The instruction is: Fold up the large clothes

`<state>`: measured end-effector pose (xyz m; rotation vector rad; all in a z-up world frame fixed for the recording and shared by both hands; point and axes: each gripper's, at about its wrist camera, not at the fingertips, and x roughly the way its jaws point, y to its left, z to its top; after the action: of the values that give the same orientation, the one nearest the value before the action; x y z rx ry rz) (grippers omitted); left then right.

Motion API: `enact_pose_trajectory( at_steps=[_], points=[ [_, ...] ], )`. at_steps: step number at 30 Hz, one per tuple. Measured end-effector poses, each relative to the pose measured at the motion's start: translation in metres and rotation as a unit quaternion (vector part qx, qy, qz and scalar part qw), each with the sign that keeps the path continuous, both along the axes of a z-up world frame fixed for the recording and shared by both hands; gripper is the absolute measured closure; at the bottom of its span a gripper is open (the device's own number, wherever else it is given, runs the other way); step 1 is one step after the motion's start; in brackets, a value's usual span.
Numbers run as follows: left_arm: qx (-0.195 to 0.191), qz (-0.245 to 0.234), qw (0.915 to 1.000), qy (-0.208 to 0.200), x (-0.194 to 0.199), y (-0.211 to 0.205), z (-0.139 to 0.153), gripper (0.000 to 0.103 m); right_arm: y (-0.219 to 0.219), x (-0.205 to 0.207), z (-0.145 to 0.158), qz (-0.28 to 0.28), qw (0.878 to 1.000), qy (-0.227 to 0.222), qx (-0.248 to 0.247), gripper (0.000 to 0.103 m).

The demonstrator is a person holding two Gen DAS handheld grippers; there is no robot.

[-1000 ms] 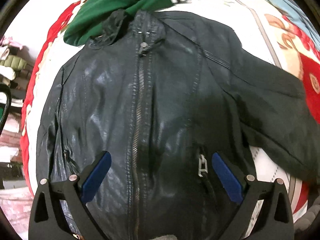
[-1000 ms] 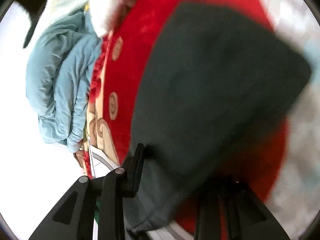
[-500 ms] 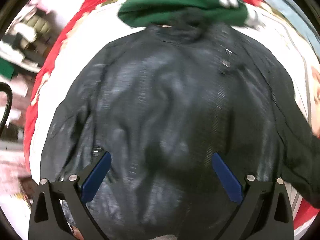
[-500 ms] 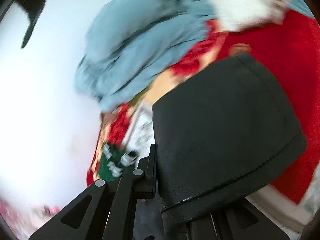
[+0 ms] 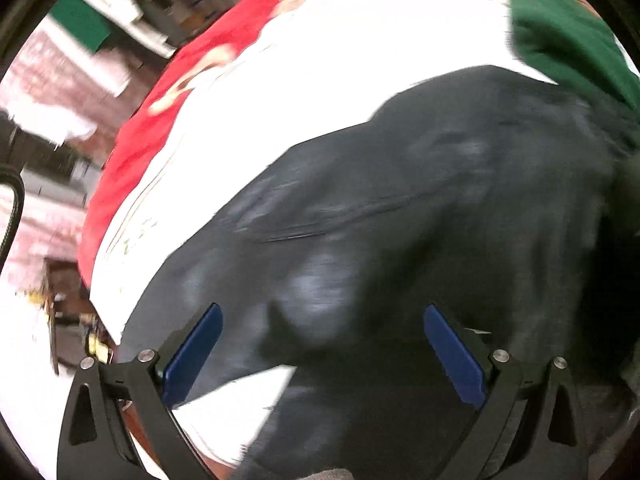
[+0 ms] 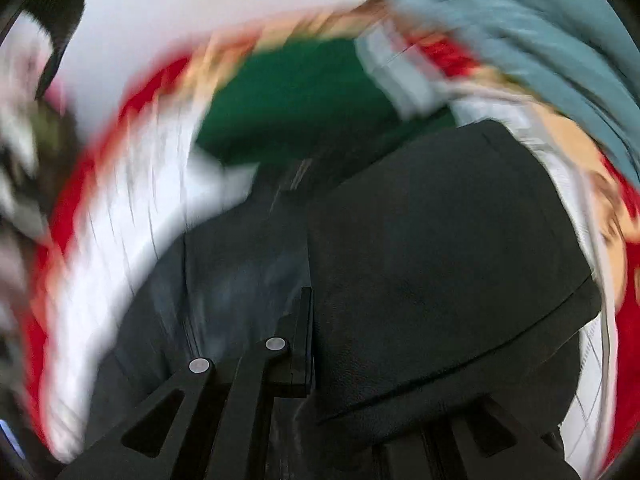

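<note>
Your right gripper (image 6: 316, 344) is clenched on the cuff end of the black leather jacket's sleeve (image 6: 440, 264), which fills the centre and right of the right wrist view. Carry it across the black leather jacket body (image 5: 380, 240), lower centre of the left wrist view, and lay it flat with the cuff square before letting go. Your left gripper (image 5: 320, 340) is spread wide and empty, hovering over the body; use it to pin the fold line. Room: white bedspread (image 5: 320, 60) is bare at upper left. Crumpled green garment (image 5: 568, 36) crowds the upper right; stay off it.
</note>
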<state>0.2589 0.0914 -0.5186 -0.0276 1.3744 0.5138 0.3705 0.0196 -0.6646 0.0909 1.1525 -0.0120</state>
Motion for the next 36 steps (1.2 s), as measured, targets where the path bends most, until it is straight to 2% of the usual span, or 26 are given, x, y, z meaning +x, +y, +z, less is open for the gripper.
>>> enact_pose_trajectory(
  at_steps=[1,3,4,6,7,10,13,16,18,19,20,21,23,24,26,28,29,30,31,33,35,36],
  points=[
    [-0.005,0.007,1.0000,0.000,-0.006,0.011,-0.001,0.000,0.031,0.003,-0.028,0.039,0.997,0.056,-0.025,0.094],
    [-0.018,0.017,0.9997,0.004,-0.015,0.035,-0.003,0.000,0.057,-0.004,-0.050,0.076,0.992,0.096,-0.027,0.082],
    [-0.022,0.019,0.9996,0.005,-0.018,0.043,-0.003,0.000,0.061,-0.008,-0.049,0.083,0.992,0.095,-0.019,0.077],
    [-0.033,0.028,0.9990,0.010,-0.030,0.062,-0.003,0.000,0.068,-0.021,-0.033,0.104,0.991,0.080,0.031,0.055],
    [-0.038,0.033,0.9986,0.013,-0.034,0.068,-0.002,0.000,0.068,-0.029,-0.019,0.114,0.989,0.073,0.058,0.051],
    [-0.065,0.065,0.9956,0.018,-0.056,0.092,0.002,0.000,0.046,-0.040,0.010,0.112,0.983,0.057,0.132,0.049],
    [-0.098,0.114,0.9884,0.024,-0.082,0.119,0.003,0.000,0.008,-0.040,0.017,0.057,0.972,0.080,0.213,0.049],
    [-0.120,0.167,0.9780,0.032,-0.111,0.144,-0.008,0.000,-0.007,-0.030,0.016,0.033,0.966,0.096,0.239,0.048],
    [-0.111,0.195,0.9738,0.041,-0.128,0.163,-0.018,0.000,0.006,-0.023,0.011,0.049,0.971,0.106,0.208,0.048],
    [-0.104,0.204,0.9724,0.046,-0.135,0.168,-0.022,0.000,0.014,-0.021,0.011,0.058,0.978,0.097,0.175,0.055],
    [-0.100,0.213,0.9706,0.052,-0.140,0.176,-0.026,0.000,0.021,-0.020,0.012,0.050,0.988,0.081,0.122,0.086],
    [-0.098,0.225,0.9677,0.055,-0.146,0.186,-0.030,0.000,0.023,-0.015,0.010,0.027,0.995,0.074,0.065,0.092],
    [-0.092,0.242,0.9647,0.049,-0.155,0.200,-0.032,0.000,0.028,-0.003,0.010,-0.026,0.998,0.057,0.013,0.093],
    [-0.085,0.247,0.9643,0.045,-0.160,0.204,-0.031,0.000,0.035,0.002,0.014,-0.032,0.999,0.034,-0.023,0.093],
    [-0.071,0.254,0.9639,0.038,-0.164,0.214,-0.031,0.000,0.061,0.008,0.016,-0.001,0.992,-0.007,-0.125,0.091],
    [-0.066,0.258,0.9632,0.035,-0.165,0.219,-0.034,0.000,0.095,0.013,-0.002,0.057,0.979,0.009,-0.195,0.086],
    [-0.065,0.259,0.9632,0.035,-0.167,0.223,-0.035,0.000,0.115,0.011,-0.019,0.106,0.971,0.033,-0.214,0.066],
    [-0.064,0.258,0.9633,0.035,-0.172,0.227,-0.036,0.000,0.129,0.008,-0.027,0.142,0.966,0.048,-0.211,0.039],
    [-0.065,0.257,0.9635,0.035,-0.176,0.228,-0.036,0.000,0.143,0.000,-0.032,0.181,0.963,0.060,-0.190,0.031],
    [-0.067,0.256,0.9639,0.033,-0.188,0.230,-0.034,0.000,0.152,-0.014,-0.024,0.210,0.967,0.054,-0.136,0.027],
    [-0.071,0.252,0.9645,0.037,-0.193,0.212,-0.030,0.000,0.154,-0.033,-0.005,0.244,0.967,0.035,-0.071,0.026],
    [-0.075,0.251,0.9644,0.039,-0.194,0.202,-0.027,0.000,0.151,-0.042,0.004,0.260,0.964,0.046,-0.014,0.025]
  ],
)
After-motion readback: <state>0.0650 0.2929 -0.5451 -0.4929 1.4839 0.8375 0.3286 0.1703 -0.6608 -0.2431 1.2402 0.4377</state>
